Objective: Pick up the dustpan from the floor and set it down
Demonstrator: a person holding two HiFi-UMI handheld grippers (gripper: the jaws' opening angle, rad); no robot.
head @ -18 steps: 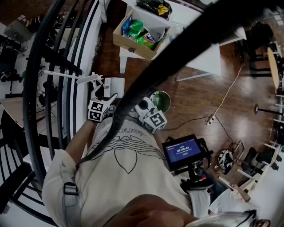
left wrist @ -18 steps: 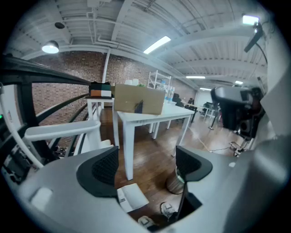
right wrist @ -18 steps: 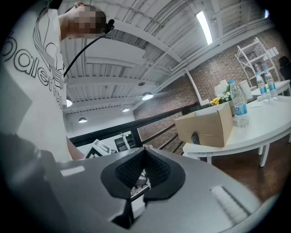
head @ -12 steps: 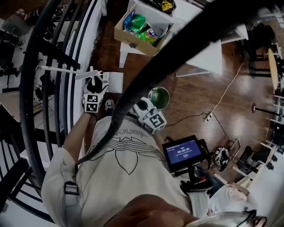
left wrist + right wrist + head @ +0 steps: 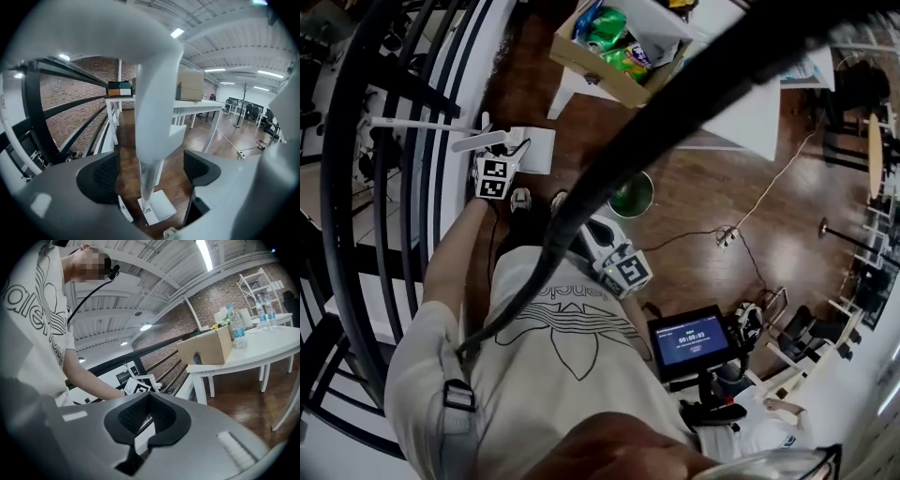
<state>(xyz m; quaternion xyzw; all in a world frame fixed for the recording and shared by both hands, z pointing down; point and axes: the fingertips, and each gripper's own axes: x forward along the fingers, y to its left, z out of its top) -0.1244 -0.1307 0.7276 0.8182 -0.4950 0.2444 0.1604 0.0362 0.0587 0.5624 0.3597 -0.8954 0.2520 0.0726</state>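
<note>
White plastic at the far left: dustpan (image 5: 534, 150), pan flat on the wood floor (image 5: 703, 216) just beside the black railing (image 5: 389, 187), long handle (image 5: 152, 108) upright. Not yet lifted.

Left gripper (image 5: 150, 171): carried out from the torso during the last half second. Previously just off the shirt at the near side of the pan; now farther out, at the handle. Fingers spread fully wide, one on either side of the handle, both pads clear of it. No grip yet.

Consequence for the task: approach apparently complete, handle bracketed and roughly centred in the gap. Next action, by judgement: close on the handle, then lift. Before closing, confirm that the handle sits deep enough between the pads; with a tall, slim handle and the pan low down, expect tilting if gripped loosely.

Green bin (image 5: 630, 197), right of the dustpan: on the floor, not involved.

Right gripper (image 5: 147, 420), nearest the torso and farthest right: fingers closed on each other, nothing between them. Kept at the shirt front as before, idle.
</note>
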